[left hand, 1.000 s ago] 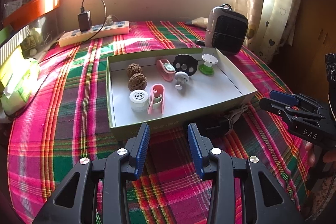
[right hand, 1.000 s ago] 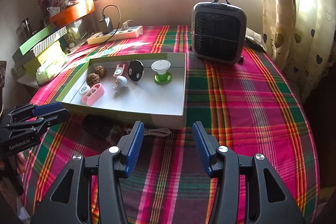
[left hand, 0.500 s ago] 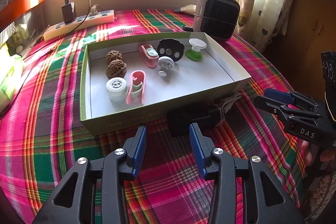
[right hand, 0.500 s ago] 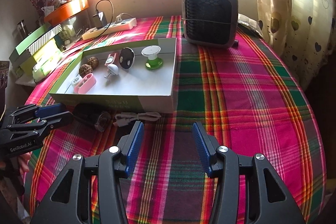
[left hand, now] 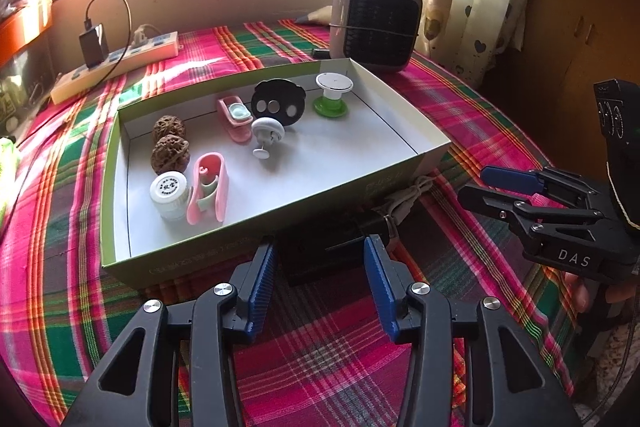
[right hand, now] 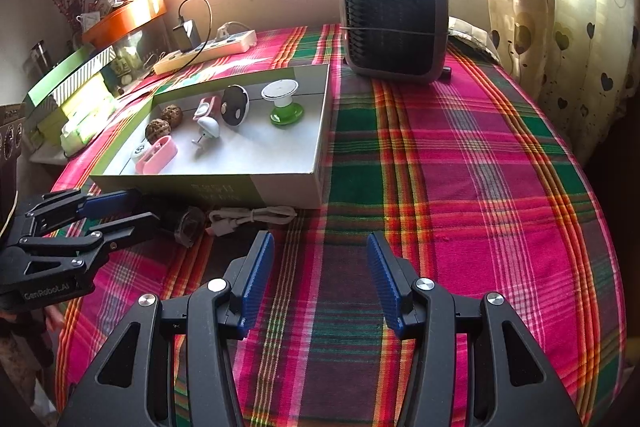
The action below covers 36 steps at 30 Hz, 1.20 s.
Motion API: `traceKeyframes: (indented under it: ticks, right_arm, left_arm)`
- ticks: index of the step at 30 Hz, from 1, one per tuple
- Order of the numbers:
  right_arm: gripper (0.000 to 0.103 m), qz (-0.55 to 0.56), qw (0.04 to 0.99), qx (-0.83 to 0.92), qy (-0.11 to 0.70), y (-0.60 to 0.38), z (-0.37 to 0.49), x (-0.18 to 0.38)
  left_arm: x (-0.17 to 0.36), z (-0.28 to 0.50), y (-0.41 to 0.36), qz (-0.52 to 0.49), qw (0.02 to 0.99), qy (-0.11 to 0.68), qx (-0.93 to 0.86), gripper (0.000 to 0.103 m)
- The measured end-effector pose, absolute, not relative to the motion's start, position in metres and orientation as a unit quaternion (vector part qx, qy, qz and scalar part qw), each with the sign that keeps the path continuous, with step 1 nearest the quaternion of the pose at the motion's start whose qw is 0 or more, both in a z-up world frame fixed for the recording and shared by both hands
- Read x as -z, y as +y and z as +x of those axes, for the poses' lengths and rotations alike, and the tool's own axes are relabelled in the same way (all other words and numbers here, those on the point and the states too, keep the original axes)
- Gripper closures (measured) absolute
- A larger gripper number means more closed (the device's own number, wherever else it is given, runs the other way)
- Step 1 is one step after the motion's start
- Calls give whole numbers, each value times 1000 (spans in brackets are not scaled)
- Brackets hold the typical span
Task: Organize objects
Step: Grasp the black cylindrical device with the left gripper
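Reaching is the step in hand: the left hand-held gripper hangs low over the plaid-covered counter, its blue pads spread wide and holding nothing, lined up with a dark boxy object lying just outside the near wall of the green-sided tray. What that dark object is I cannot say for sure; a white coiled cable lies beside it, perhaps joined to it. The right hand-held gripper is also wide open and empty, over bare cloth well to the right of the tray. Inside the tray sit two walnuts, a white jar, pink holders and other small pieces. The next move likely calls for easing the left jaws forward around the dark object, then closing squarely before lifting it over the tray wall.
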State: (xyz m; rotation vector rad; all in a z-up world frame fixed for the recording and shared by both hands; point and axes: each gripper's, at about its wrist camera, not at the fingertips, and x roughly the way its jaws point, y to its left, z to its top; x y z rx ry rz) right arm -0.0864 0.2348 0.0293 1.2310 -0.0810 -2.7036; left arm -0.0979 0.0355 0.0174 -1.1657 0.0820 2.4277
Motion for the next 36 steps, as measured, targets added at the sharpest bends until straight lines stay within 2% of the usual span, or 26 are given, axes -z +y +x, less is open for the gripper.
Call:
traceKeyframes:
  ticks: [9,36]
  right_arm:
    - [53,416,86,905,-31,238,-88,-26]
    - [53,423,95,901,-35,240,-91,-24]
  left_arm:
    - [-19,-78,48,-421,253,55,-869,60]
    - [-14,-101,74,-426,266,115,-857,59]
